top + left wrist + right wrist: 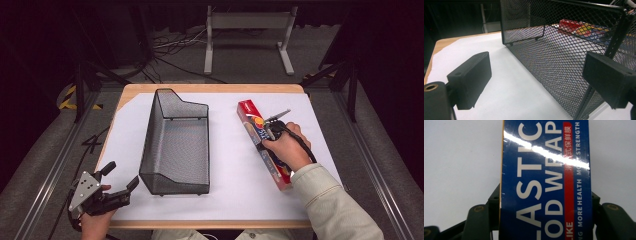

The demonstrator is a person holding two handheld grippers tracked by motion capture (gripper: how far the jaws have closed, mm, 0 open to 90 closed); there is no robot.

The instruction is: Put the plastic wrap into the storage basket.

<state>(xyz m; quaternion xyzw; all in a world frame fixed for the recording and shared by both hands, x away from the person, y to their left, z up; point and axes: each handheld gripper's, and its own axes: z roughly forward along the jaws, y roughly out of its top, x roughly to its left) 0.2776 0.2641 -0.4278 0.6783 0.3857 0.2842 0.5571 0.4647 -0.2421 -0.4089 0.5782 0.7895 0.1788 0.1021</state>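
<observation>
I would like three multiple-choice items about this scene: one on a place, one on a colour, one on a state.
1. Where does the box of plastic wrap lie?
A. inside the basket
B. on the white sheet, right of the basket
C. on the floor

2. What colour is the mesh basket?
A. black
B. white
C. red

3. How is the left claw?
A. shut on the basket
B. open, holding nothing
C. shut on the box

Answers: B, the box rests on the sheet; A, the mesh is black; B, its jaws stand apart.

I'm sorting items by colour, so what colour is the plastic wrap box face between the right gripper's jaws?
Dark blue with white lettering on the plastic wrap box, clearest in the right gripper view.
</observation>
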